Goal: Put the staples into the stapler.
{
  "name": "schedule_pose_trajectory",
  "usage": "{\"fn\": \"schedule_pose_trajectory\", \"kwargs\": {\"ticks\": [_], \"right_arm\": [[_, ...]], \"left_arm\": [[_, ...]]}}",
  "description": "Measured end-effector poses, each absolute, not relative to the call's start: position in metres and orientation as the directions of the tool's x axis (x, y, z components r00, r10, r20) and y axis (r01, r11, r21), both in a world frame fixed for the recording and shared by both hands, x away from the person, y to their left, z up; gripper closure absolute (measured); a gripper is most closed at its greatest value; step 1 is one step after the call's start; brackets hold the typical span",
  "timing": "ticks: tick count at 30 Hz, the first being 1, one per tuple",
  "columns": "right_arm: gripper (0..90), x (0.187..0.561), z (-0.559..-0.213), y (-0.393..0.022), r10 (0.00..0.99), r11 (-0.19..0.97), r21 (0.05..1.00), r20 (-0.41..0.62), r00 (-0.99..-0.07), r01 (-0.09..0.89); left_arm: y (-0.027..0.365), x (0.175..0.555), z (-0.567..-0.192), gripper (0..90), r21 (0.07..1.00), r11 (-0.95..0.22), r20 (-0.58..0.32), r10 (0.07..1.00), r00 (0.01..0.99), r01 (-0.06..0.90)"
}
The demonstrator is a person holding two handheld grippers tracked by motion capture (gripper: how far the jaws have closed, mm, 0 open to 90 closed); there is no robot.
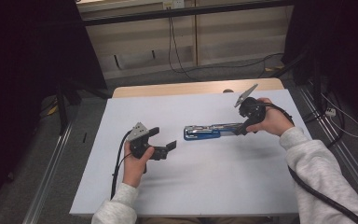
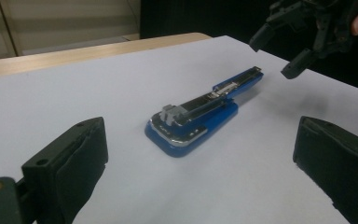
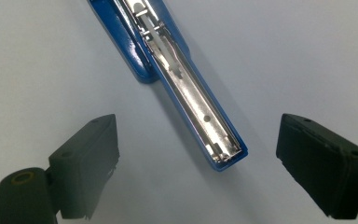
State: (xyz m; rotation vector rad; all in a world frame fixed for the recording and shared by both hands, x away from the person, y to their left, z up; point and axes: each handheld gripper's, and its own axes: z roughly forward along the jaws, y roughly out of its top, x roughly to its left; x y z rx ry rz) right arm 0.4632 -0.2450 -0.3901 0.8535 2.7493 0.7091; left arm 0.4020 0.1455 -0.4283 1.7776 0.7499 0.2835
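Note:
A blue stapler [image 1: 204, 131] lies swung open flat on the white table top [image 1: 205, 182], near the middle. Its metal staple channel [image 3: 193, 100] faces up. My right gripper [image 1: 241, 129] is open at the stapler's right end, and that end [image 3: 226, 156] lies between its two black jaws, touching neither. My left gripper [image 1: 163, 138] is open a short way left of the stapler, holding nothing. In the left gripper view the stapler [image 2: 200, 112] lies ahead of the open jaws, and the right gripper [image 2: 284, 51] hovers past its far end.
A wooden strip [image 1: 191, 87] runs along the table's far edge. Cables [image 1: 177, 56] lie on the floor beyond it. Metal rails [image 1: 51, 163] flank the table, with dark curtains on both sides.

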Motion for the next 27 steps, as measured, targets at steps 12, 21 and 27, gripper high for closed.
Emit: {"fn": "schedule_pose_trajectory", "kwargs": {"ticks": [12, 21, 27], "right_arm": [[13.5, 0.460, -0.400, -0.253, 0.591, 0.719, 0.481, -0.042, -0.806, 0.502], [13.9, 0.456, -0.401, -0.266, 0.619, 0.702, 0.482, -0.051, -0.783, 0.524], [14.0, 0.454, -0.406, -0.272, 0.635, 0.689, 0.484, -0.044, -0.771, 0.540]], "left_arm": [[0.136, 0.420, -0.437, 11.1, 0.900, -0.196, -0.169, 0.667, 0.726, 0.390], [0.129, 0.438, -0.449, 34.9, 0.876, -0.211, -0.184, 0.686, 0.704, 0.434], [0.119, 0.445, -0.451, 50.7, 0.857, -0.228, -0.189, 0.696, 0.693, 0.462]]}}
